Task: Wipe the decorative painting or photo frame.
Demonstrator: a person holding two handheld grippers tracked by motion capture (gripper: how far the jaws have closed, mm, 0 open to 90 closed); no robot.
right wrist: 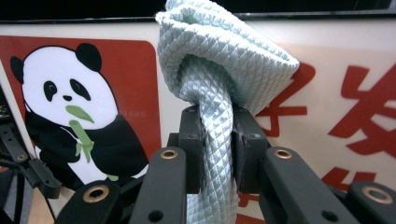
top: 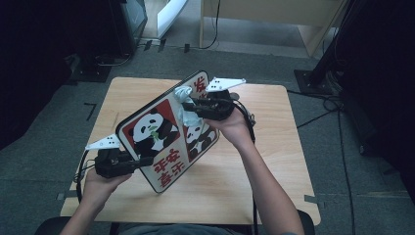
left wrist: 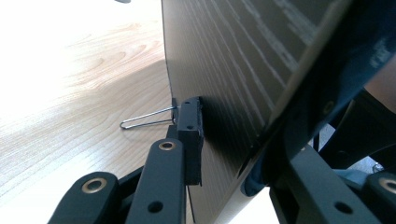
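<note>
A board (top: 161,132) printed with pandas and red characters is held tilted above the wooden table (top: 264,161). My left gripper (top: 139,161) is shut on its lower left edge. In the left gripper view the jaws (left wrist: 233,149) straddle the board's dark back (left wrist: 233,70). My right gripper (top: 190,106) is shut on a bunched pale blue-green cloth (top: 182,93) and holds it against the printed face near the top. In the right gripper view the cloth (right wrist: 224,56) bulges out above the jaws (right wrist: 217,140), right in front of the board (right wrist: 327,56).
The table top (left wrist: 70,93) lies under the board with free room to the right and front. Grey carpet surrounds the table. Cables (top: 337,105) and a stand base (top: 313,78) lie on the floor at the right, and wooden furniture (top: 274,14) stands behind.
</note>
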